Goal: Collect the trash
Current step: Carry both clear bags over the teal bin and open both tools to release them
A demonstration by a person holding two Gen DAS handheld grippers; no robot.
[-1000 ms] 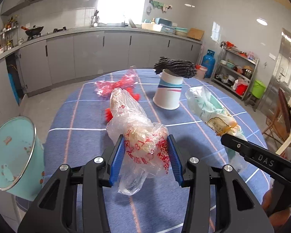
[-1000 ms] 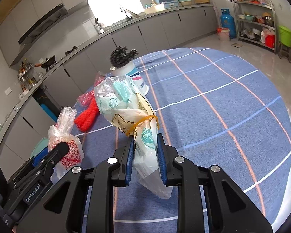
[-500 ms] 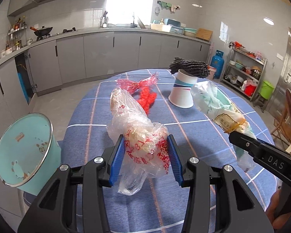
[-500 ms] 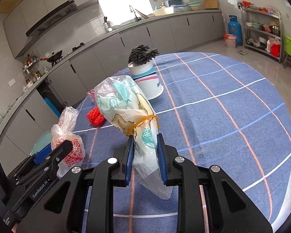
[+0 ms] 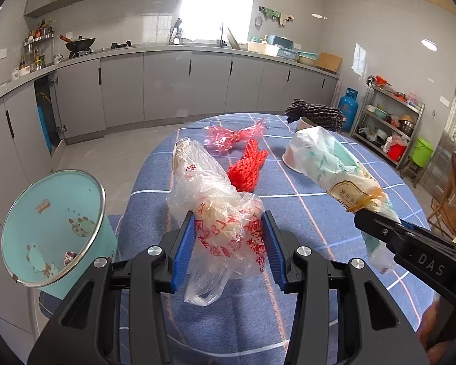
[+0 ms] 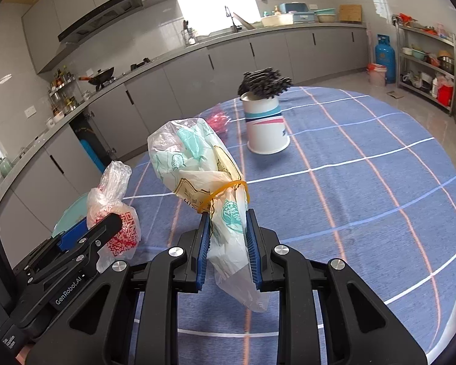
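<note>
While both grippers are held level above the blue table (image 6: 364,200), each pointing forward across it, the left gripper (image 5: 228,243) has its blue pads (image 5: 182,243) pressed into the lower half of a clear bag (image 5: 209,200) with red print. That bag stands nearly upright between the pads, its long axis running up and slightly away from the camera, its knotted top leaning left and its loose tail hanging below the jaws. The right gripper (image 6: 227,246) is clamped narrowly on the neck of a green-printed bag (image 6: 197,167), just below a yellow rubber band (image 6: 225,191). This bag's long axis tilts up and to the left, the bulging end highest, the thin tail drooping under the fingers. Both bags hang clear of the table. In the left view the right gripper comes in from the right edge, its bag slanting up toward the middle. A teal bin (image 5: 54,228) sits low at the left, beside the table edge, mouth tilted toward the camera, with a scrap inside. Farther out on the table lie red yarn (image 5: 247,167) and a red wrapper (image 5: 231,135), near each other. An upturned cup (image 6: 266,126) stands beyond, with a dark cloth (image 6: 266,83) resting on top
</note>
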